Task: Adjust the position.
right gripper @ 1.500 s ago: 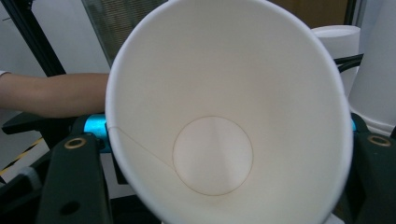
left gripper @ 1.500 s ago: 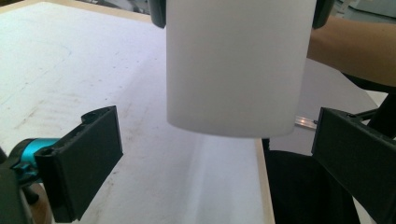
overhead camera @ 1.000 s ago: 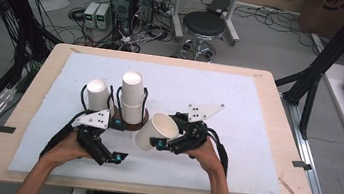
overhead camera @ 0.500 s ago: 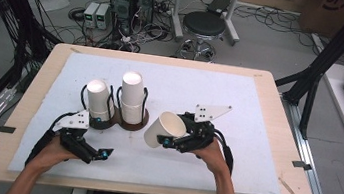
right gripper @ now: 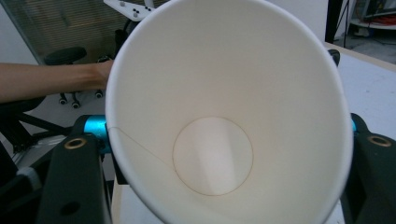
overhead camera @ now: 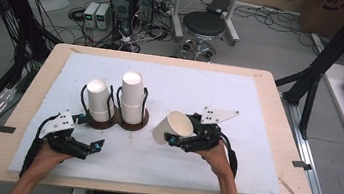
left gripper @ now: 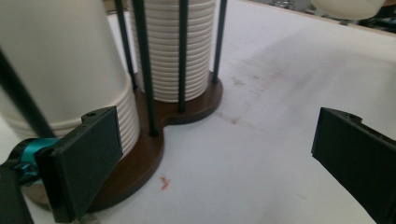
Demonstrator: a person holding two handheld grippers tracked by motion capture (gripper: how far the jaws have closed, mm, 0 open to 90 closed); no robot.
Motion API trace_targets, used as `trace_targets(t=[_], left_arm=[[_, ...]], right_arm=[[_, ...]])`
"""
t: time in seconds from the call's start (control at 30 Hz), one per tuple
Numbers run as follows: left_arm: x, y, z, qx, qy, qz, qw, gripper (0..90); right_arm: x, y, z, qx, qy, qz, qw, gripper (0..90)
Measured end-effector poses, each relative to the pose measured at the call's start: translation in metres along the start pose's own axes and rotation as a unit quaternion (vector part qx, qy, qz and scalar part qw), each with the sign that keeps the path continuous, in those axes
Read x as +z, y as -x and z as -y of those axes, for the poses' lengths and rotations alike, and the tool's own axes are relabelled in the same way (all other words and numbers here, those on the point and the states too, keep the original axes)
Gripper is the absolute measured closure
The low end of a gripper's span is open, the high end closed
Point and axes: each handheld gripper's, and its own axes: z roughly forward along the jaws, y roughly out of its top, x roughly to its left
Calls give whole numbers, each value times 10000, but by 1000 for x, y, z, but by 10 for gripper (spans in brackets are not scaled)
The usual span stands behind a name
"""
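Two stacks of upturned white paper cups, the left stack (overhead camera: 98,100) (left gripper: 60,70) and the right stack (overhead camera: 131,95) (left gripper: 180,51), stand in a brown holder (overhead camera: 128,123) (left gripper: 154,140) with black wire posts. My right gripper (overhead camera: 178,134) (right gripper: 219,186) is shut on a single white paper cup (overhead camera: 172,126) (right gripper: 224,116), held tilted above the mat to the right of the holder; its inside faces the right gripper view. My left gripper (overhead camera: 87,146) (left gripper: 219,158) hovers low in front of the holder, jaws open and nothing between them.
A white mat (overhead camera: 240,101) covers the wooden table (overhead camera: 278,116). The grey three-cornered plate (overhead camera: 218,115) sits on top of the right gripper. Behind the table stand a stool (overhead camera: 204,25) and electronics with cables (overhead camera: 132,1) on the floor.
My left gripper has drawn back from the holder, leftward and toward the near edge. The right gripper has carried the cup slightly to the right, away from the stacks.
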Motion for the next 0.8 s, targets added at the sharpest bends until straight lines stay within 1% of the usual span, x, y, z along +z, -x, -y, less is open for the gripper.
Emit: trace_targets(t=[0.07,0.1,0.13,0.17,0.3,0.33,0.47,0.53,0.6,0.63,0.67,0.7,0.73,0.8], left_arm=[[0,0,3,19,-3,-104,9999,17],[0,-1,5,-25,-11,-140,9999,17],[1,-1,6,-36,-28,-149,9999,17],[1,-1,7,-27,-30,-209,9998,17],[0,-1,8,5,6,-300,9995,17],[0,-1,8,-17,17,-299,9996,17],[-1,-3,9,-37,66,-356,9993,17],[-1,-3,9,-65,64,-324,9994,17],[-1,-3,9,-51,68,-349,9994,17],[-1,-3,9,-53,76,-323,9994,17],[-1,-2,8,-47,88,-355,9993,17],[-1,-2,8,-41,92,-353,9993,17],[-1,-2,8,-53,105,-323,9994,17],[-1,-2,8,-38,110,-375,9992,17]], right_arm=[[0,0,1,-1,-18,52,10000,309],[-1,0,1,21,-25,59,10000,309],[-1,0,1,-8,17,95,10000,309],[-2,0,2,2,-1,105,9999,309],[-3,0,3,26,-15,124,9999,309],[-3,1,4,0,1,141,9999,309],[-4,0,5,32,-10,151,9999,309],[-4,0,5,31,-24,135,9999,309],[-3,0,5,28,-21,144,9999,309],[-3,0,5,29,-12,141,9999,309],[-3,0,5,25,-15,155,9999,309],[-3,0,4,41,-16,149,9999,309],[-2,0,4,6,4,150,9999,309],[-2,-1,4,-7,9,162,9999,309]])
